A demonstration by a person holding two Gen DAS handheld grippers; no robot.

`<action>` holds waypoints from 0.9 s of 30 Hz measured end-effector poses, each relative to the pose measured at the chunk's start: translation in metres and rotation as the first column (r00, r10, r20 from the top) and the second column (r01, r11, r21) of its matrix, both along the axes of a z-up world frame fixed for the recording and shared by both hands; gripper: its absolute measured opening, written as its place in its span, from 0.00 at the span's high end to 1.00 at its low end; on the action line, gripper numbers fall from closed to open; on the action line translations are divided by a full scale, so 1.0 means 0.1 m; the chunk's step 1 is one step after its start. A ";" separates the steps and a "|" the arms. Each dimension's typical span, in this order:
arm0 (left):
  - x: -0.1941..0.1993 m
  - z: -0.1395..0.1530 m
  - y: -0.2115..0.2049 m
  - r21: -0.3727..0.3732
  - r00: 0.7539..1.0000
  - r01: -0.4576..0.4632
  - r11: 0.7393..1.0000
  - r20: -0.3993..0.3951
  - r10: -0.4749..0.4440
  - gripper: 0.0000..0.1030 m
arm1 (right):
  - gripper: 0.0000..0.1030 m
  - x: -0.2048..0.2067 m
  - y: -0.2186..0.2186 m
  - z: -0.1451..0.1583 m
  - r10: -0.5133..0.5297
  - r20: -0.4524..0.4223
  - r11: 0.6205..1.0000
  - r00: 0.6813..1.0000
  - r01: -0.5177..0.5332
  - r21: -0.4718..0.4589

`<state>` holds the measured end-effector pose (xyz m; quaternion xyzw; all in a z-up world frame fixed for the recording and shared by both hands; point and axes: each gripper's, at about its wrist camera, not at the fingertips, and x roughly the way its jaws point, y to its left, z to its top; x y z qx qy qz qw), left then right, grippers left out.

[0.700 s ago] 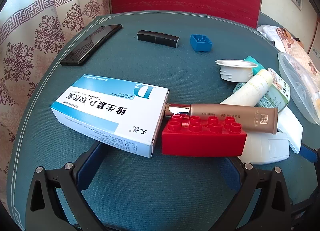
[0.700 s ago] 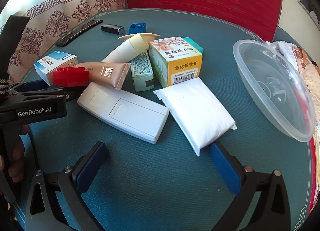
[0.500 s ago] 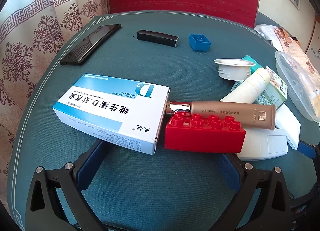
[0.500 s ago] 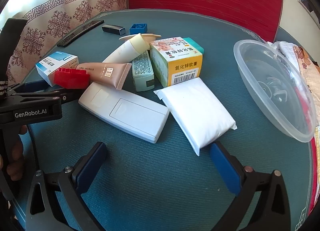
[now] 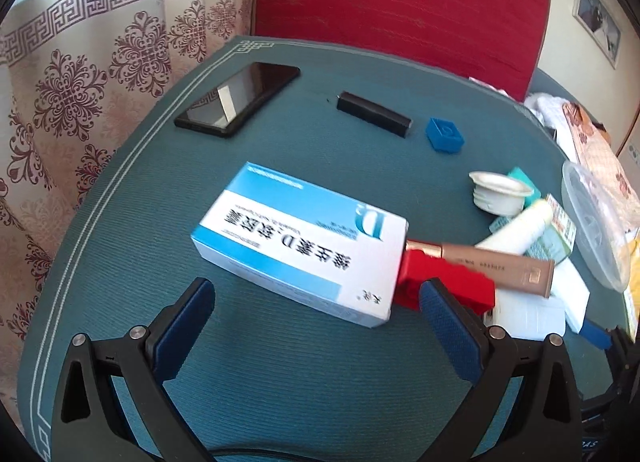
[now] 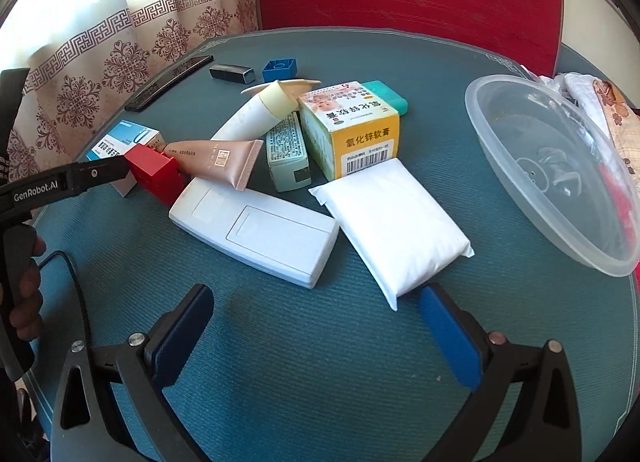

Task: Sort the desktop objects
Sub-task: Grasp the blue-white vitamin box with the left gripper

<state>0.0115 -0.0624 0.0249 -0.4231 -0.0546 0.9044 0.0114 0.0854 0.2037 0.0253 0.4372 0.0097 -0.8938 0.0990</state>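
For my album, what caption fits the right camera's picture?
Open hand-held gripper faces a white pouch, remote and clear bowl.

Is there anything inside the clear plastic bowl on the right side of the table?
No, the clear plastic bowl looks empty in the right wrist view; only its see-through bottom and the cloth beneath it show.

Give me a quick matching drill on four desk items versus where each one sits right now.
Things:
1. phone
2. red brick
3. white pouch
4. clear bowl

Places:
A. at the table's right edge
B. beside the blue-and-white medicine box
C. just ahead of the right tool
D. far left, near the curtain

Pairs: 1-D, 2-B, 3-C, 4-A
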 end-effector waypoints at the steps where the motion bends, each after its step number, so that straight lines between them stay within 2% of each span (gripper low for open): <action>1: -0.01 0.01 -0.01 0.003 1.000 -0.006 1.000 0.002 0.006 0.00 | 0.00 -0.01 -0.01 0.00 -0.001 0.000 1.000 1.000 0.001 0.000; 4: -0.07 0.00 -0.05 0.019 0.999 -0.033 0.999 0.018 0.033 0.00 | 0.00 -0.02 0.00 0.02 0.000 0.001 1.000 1.000 0.000 0.000; 10: -0.12 -0.02 -0.03 0.102 0.998 -0.044 0.994 0.054 0.038 0.00 | 0.00 -0.03 -0.01 0.03 0.001 0.000 1.000 1.000 -0.001 -0.006; 17: -0.28 0.02 -0.04 0.139 0.995 -0.090 0.986 0.064 0.082 0.00 | 0.00 -0.05 -0.01 0.04 -0.004 -0.003 1.000 1.000 0.004 -0.023; 23: -0.46 -0.03 -0.11 0.155 0.982 -0.170 0.973 0.106 0.155 0.00 | 0.00 -0.07 0.00 0.04 -0.003 -0.006 0.999 1.000 0.003 -0.040; 27: -0.55 -0.04 -0.08 0.118 0.979 -0.186 0.975 0.106 0.174 0.00 | 0.00 -0.08 0.00 0.04 -0.003 -0.006 0.999 1.000 0.003 -0.040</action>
